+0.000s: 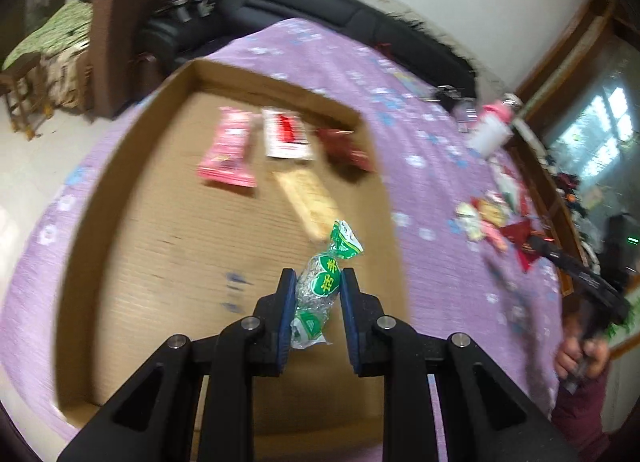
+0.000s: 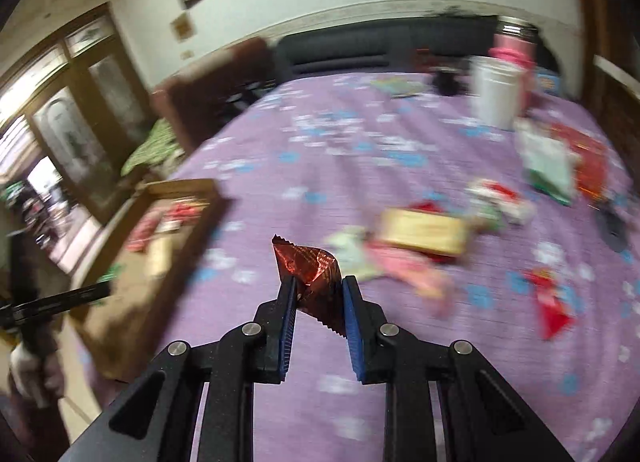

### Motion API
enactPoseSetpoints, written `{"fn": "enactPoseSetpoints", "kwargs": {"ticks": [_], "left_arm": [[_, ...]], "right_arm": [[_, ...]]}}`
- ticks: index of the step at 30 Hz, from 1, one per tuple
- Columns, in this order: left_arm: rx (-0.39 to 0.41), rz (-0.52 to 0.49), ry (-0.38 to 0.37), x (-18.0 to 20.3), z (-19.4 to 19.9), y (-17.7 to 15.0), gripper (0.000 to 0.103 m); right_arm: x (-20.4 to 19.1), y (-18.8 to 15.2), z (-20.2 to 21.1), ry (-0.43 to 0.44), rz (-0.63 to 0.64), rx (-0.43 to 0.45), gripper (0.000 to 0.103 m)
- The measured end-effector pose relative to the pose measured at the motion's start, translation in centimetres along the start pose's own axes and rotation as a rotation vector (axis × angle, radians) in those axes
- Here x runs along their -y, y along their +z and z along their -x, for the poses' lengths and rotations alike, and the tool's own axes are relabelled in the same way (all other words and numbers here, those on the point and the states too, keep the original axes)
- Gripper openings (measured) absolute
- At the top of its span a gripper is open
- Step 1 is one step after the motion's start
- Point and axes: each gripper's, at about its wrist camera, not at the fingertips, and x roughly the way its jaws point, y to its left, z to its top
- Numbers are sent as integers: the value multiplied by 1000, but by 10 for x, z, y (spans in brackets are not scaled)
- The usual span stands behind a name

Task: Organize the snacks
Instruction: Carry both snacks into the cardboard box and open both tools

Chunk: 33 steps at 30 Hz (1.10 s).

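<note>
My left gripper [image 1: 318, 276] is shut on a clear candy packet with green labels [image 1: 322, 284] and holds it above the cardboard box [image 1: 120, 166]. In the box lie a pink packet [image 1: 230, 148], a white-and-red packet [image 1: 286, 134], a dark red packet [image 1: 346, 148] and a tan bar [image 1: 306, 196]. My right gripper [image 2: 318, 282] is shut on a dark red foil packet [image 2: 314, 274] above the purple bedspread [image 2: 320, 166]. A pile of loose snacks [image 2: 424, 234] lies ahead and to the right of it. The box [image 2: 180, 198] shows at the left in the right wrist view.
A white tub [image 2: 496, 92] with a pink-lidded container [image 2: 514, 48] behind it stands at the far side of the bed. More packets [image 2: 560, 162] lie at the right. A black headboard [image 1: 320, 14] and a brown armchair [image 1: 120, 22] border the bed.
</note>
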Motion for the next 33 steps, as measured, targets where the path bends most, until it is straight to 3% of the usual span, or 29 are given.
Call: {"fn": "enactPoseSetpoints", "kwargs": {"ticks": [6,12,16,19,21,22,25,26,33], "left_arm": [[-40,47,119,-32,-23,26,21],[-31,53,136,-39,-32,45,21],[-25,77,118,-43,-33,50,24],[-18,104,94,-48,-28,49,47],[-5,125,63,-49,-20,47,53],[1,130,60,-48,-18,47,54],[48,148,41,-45,1,43,61],[65,149,39,-43,6,42,65],[142,119,34,-11,34,29,70]], "right_arm": [[-96,17,-51,149,95,-73,25],[-165,20,-103,203,180,-150,25],[-191,12,-132,207,216,-196,25],[-203,4,-143,209,233,-212,26],[-211,1,-141,204,258,-193,27],[-215,-1,-138,201,276,-173,30],[-219,-7,-130,194,313,-153,60],[-218,-8,-127,190,319,-142,64],[-214,-15,-91,108,397,-39,68]]}}
